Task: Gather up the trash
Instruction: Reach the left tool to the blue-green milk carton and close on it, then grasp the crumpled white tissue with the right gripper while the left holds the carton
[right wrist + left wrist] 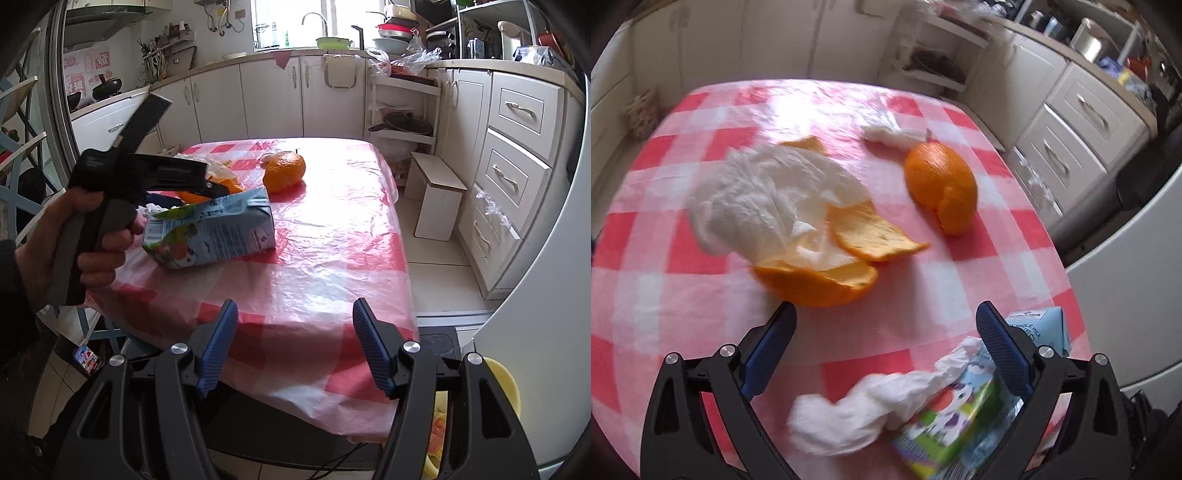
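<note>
Crumpled white tissues, orange peel pieces and a blue milk carton litter the red-checked plastic-covered table.
Left gripper and right gripper both spread, empty; white kitchen cabinets behind.

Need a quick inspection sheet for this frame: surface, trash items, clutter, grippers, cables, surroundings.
Surface: table under red-checked plastic cloth.
Job's things: milk carton on its side; twisted tissue against it; crumpled tissue over orange peels; small tissue by the peeled-open orange.
Clutter: nothing seen.
Grippers: left gripper open above carton and tissue; right gripper open, empty, off the table edge.
Cables: black cable on floor.
Surroundings: kitchen cabinets, stool, yellow bin.
</note>
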